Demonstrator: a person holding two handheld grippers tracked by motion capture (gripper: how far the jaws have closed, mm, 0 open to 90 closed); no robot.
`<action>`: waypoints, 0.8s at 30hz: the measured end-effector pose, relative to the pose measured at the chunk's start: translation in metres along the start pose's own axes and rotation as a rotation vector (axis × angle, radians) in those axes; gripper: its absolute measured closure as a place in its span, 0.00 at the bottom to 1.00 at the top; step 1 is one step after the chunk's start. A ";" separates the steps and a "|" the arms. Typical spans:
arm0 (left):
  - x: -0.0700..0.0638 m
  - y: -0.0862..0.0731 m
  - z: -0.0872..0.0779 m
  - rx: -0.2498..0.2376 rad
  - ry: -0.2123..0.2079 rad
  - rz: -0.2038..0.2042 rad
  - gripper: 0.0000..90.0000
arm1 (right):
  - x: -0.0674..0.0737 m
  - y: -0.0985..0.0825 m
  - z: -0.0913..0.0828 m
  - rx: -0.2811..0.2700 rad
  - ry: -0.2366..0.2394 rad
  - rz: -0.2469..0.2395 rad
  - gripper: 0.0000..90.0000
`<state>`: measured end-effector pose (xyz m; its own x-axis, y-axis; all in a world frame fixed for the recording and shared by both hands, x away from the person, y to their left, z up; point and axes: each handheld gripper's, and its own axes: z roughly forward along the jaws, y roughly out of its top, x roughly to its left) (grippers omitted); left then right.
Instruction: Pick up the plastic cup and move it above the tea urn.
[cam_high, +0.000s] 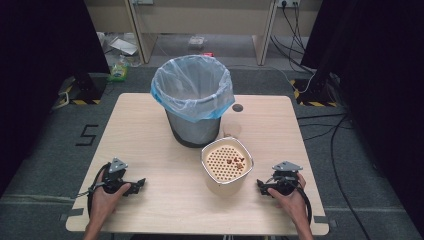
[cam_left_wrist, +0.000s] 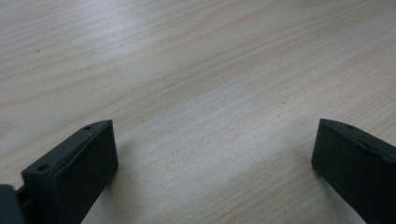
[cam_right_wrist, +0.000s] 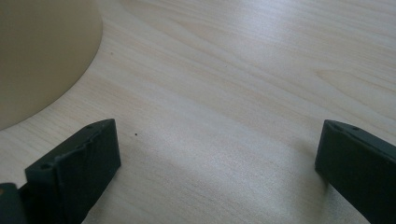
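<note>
high view: cream container (cam_high: 226, 167) w/ brown bits sits just in front of bin (cam_high: 194, 100); left gripper (cam_high: 136, 185) & right gripper (cam_high: 262, 186) rest either side.
left gripper view: jaws spread, bare table (cam_left_wrist: 196, 70).
right gripper view: jaws spread, container (cam_right_wrist: 42, 51) upper-left, apart.

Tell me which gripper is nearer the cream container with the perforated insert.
Right. The right gripper rests on the table just right of the cream container, jaws open toward it. The left gripper sits well off to the container's left, jaws open over bare wood.
</note>
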<state>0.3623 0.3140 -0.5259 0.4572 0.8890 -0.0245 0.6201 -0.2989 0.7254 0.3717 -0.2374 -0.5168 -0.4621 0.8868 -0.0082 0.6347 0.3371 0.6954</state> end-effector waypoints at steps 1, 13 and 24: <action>0.000 0.000 0.000 0.000 0.000 0.001 0.00 | 0.001 0.000 0.000 0.001 0.004 0.001 0.01; 0.000 0.000 0.000 0.000 -0.001 0.000 0.00 | -0.012 0.013 -0.015 -0.074 0.011 0.026 0.21; 0.000 0.000 0.000 0.000 -0.001 0.001 0.00 | -0.026 0.060 -0.020 -0.150 0.026 0.080 0.34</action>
<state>0.3625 0.3141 -0.5259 0.4589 0.8882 -0.0243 0.6195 -0.3002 0.7254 0.4095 -0.2459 -0.4602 -0.4310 0.8997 0.0687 0.5711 0.2130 0.7927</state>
